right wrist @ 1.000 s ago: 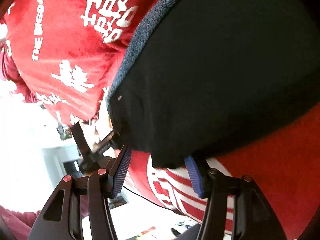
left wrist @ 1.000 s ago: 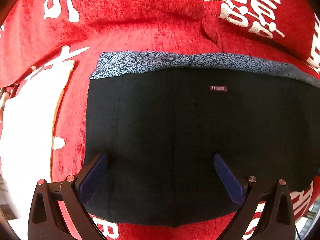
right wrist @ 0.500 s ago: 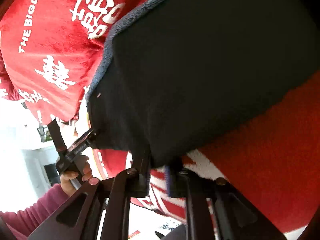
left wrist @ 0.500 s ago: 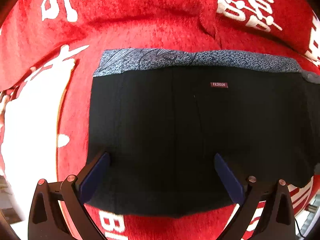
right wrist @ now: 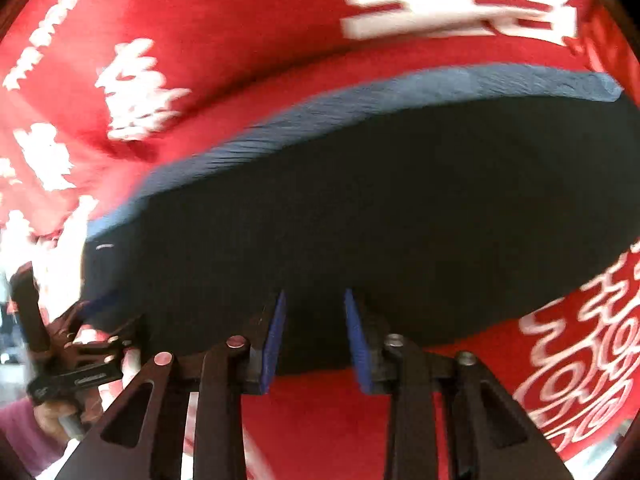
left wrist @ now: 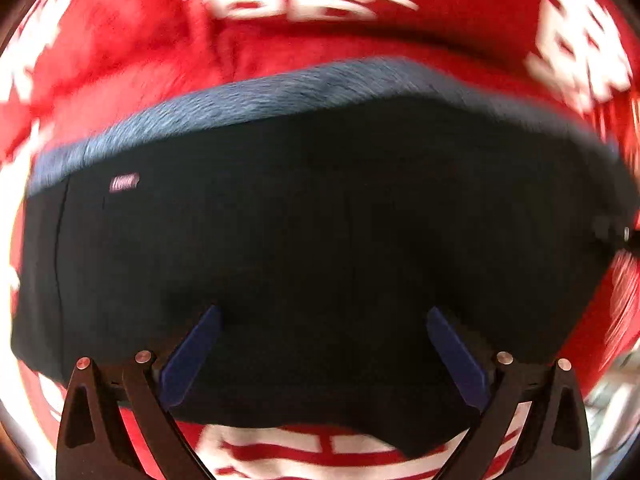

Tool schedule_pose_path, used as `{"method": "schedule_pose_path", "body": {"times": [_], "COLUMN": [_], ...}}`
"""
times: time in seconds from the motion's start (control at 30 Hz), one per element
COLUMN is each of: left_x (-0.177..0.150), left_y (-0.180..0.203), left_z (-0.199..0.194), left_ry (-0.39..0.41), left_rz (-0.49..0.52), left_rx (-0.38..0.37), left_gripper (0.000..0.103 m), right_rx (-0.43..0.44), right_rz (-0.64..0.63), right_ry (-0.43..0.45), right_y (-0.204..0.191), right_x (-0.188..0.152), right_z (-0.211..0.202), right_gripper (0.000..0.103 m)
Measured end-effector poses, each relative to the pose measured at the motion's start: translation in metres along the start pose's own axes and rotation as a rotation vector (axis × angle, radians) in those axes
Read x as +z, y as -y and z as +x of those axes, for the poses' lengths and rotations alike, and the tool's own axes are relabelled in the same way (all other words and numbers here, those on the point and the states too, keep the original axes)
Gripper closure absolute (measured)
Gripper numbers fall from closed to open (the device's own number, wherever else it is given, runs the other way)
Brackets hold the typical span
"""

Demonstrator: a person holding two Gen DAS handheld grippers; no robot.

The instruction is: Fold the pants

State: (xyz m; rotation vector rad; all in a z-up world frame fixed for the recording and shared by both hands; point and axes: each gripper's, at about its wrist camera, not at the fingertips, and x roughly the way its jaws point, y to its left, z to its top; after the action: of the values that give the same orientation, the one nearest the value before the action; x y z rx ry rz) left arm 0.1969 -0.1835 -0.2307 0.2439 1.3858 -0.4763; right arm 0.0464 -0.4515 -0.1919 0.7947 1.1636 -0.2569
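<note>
Mid-fold on the black pants (left wrist: pixel 320 248) over the red blanket (left wrist: pixel 280 52): my left gripper (left wrist: pixel 322 364) jaws spread wide above the cloth, my right gripper (right wrist: pixel 314 340) jaws closing at the near hem with no cloth visibly pinched yet; next, I judge, a firm pinch and lift.

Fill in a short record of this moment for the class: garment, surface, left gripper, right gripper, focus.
garment: black pants with a grey-blue patterned band along the far edge, lying flat
surface: red cloth with white lettering
left gripper: jaws wide open over the pants' near edge
right gripper: jaws closing, near edge of the pants between them
focus: both views motion-blurred
</note>
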Motion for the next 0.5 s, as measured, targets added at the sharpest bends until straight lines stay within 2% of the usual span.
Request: {"method": "schedule_pose_path", "body": {"times": [0.03,0.1,0.23,0.3,0.37,0.4,0.47,0.5], "left_x": [0.003,0.016,0.062,0.083,0.099,0.107,0.111,0.113], "left_y": [-0.003,0.0,0.029,0.038,0.041,0.038,0.028,0.024], "left_z": [-0.002,-0.009,-0.017,-0.009,0.009,0.022,0.029,0.031], "left_ry": [-0.004,0.017,0.108,0.131,0.136,0.108,0.112,0.113], "left_rz": [-0.021,0.0,0.057,0.053,0.021,-0.011,-0.102,-0.119], "left_rx": [0.018,0.07,0.056,0.078,0.14,0.164,0.114,0.101], "left_gripper": [0.0,0.0,0.0,0.0,0.0,0.0,0.0,0.0], "right_rx": [-0.009,0.009,0.055,0.064,0.047,0.028,0.053,0.038], "right_rz": [0.076,0.1,-0.05,-0.11,-0.142,-0.14,-0.116,-0.111], "right_ry": [0.034,0.086,0.045,0.042,0.039,0.027,0.064,0.077], "right_y": [0.011,0.016,-0.016,-0.034,-0.042,-0.042,-0.033,-0.031], "right_x": [0.006,0.018,0.046,0.056,0.061,0.068,0.075,0.083], "right_z": [-0.009,-0.021,-0.003,0.011,0.028,0.04,0.044,0.046], "right_gripper": [0.076,0.074,0.074,0.074,0.074,0.074,0.076,0.077]}}
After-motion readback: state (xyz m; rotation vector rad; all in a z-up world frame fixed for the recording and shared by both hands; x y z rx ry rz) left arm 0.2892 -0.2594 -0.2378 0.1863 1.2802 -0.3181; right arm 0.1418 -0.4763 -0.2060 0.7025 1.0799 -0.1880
